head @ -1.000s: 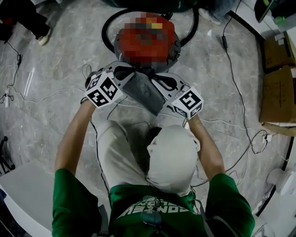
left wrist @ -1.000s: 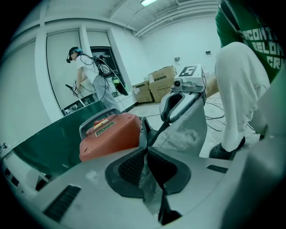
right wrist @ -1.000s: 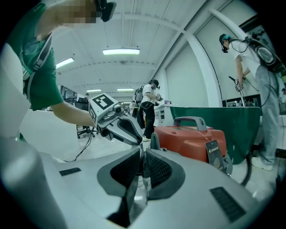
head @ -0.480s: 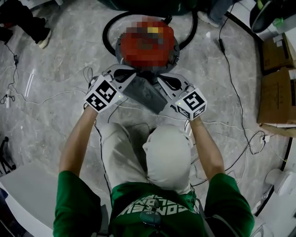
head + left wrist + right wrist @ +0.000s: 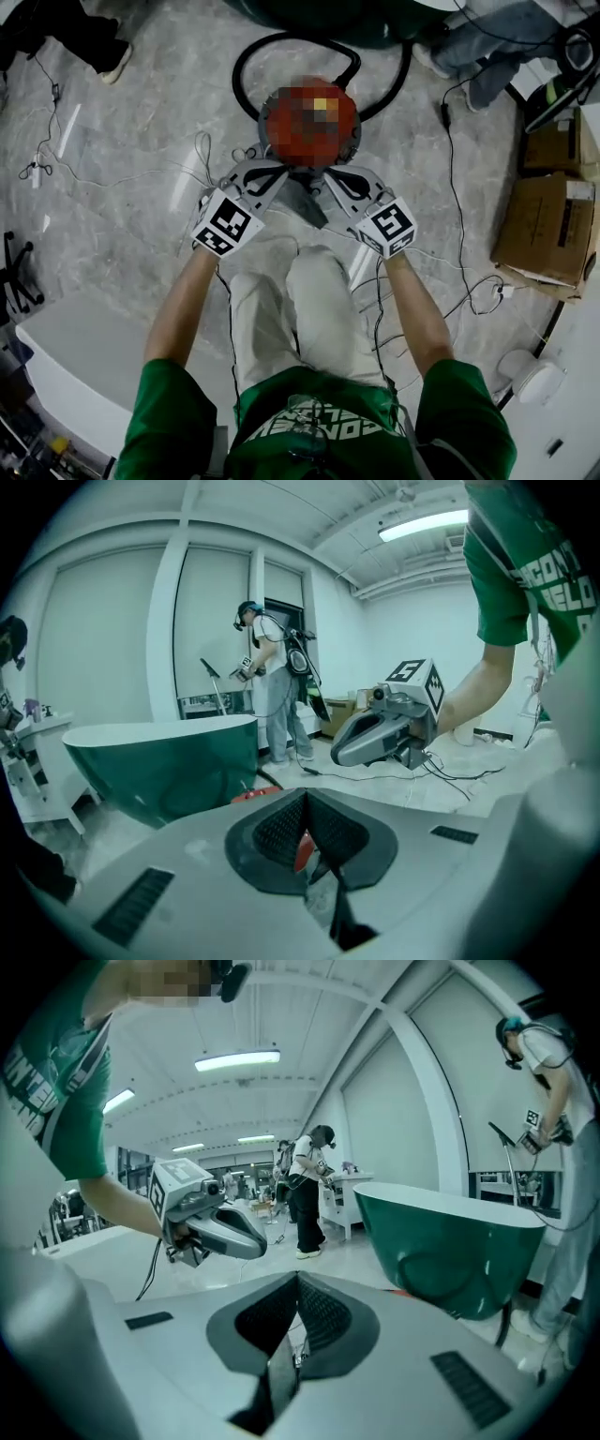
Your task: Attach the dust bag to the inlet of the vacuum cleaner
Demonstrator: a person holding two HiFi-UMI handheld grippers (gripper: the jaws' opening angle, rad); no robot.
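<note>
Between the two grippers, in front of the person's legs, hangs the dust bag (image 5: 302, 197): a flat, dark grey piece, wide at the top and narrowing to a corner at the bottom. Seen from the head view, it sits just on the near side of the red vacuum cleaner (image 5: 310, 120), which stands on the marble floor (image 5: 141, 141) with its black hose (image 5: 246, 66) looped behind it. Whether bag and cleaner touch cannot be told from above.

The left gripper (image 5: 278, 178) has its jaws closed on the bag's left edge. Its own view shows the ribbed pads (image 5: 281, 832) together, a thin grey fold of the bag pinched below them and a sliver of the red cleaner behind. The right gripper (image 5: 330, 183) is likewise clamped tight on the bag's right edge, with a dark grey strip running down from between the meeting pads.

A dark green bathtub (image 5: 159, 761) stands beyond the cleaner; its inside cannot be seen. Cardboard boxes (image 5: 544, 225) sit on the floor at the right, their contents out of sight.
</note>
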